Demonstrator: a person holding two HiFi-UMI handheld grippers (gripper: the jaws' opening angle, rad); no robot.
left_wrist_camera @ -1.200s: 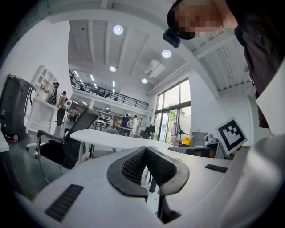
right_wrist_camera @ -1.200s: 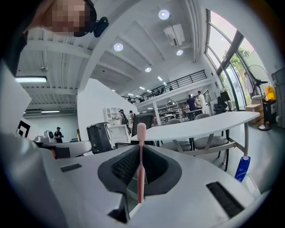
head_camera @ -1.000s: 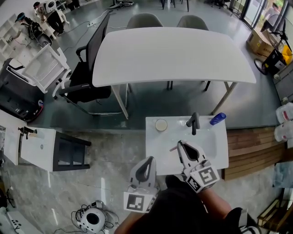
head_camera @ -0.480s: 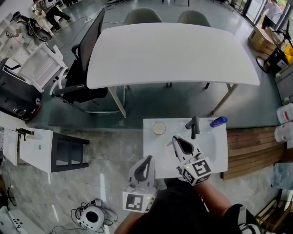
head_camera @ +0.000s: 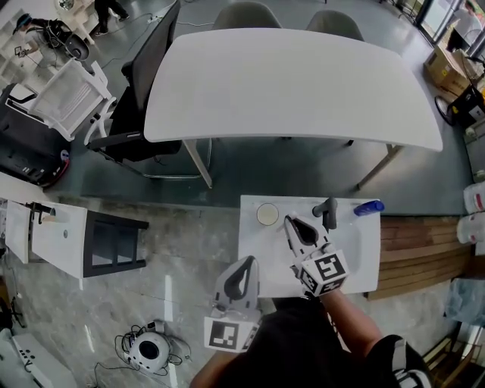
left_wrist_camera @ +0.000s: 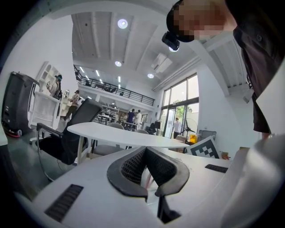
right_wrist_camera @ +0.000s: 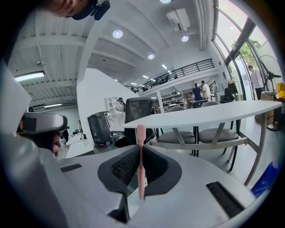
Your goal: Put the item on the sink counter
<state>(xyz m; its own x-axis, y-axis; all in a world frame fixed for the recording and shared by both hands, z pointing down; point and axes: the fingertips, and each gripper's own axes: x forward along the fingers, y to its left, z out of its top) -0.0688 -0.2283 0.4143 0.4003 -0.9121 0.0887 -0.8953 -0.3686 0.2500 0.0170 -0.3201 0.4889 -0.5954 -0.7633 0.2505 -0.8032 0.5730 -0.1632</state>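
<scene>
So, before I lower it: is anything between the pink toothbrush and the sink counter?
Nothing visible. The right gripper holds the pink toothbrush over bare sink counter, with the cup to its left and the faucet to its right, both clear.

a large white table spans the upper middle. a black office chair sits at its left end. on its far side are one grey chair and a second grey chair. left of the table, past the black chair, stand a white slatted rack and a black machine. nearer than the table's left end – a white cabinet with dark open shelves. nearer than its right legs, a blue bottle lies on its side, wooden decking beyond – a cardboard box off the right end.
</scene>
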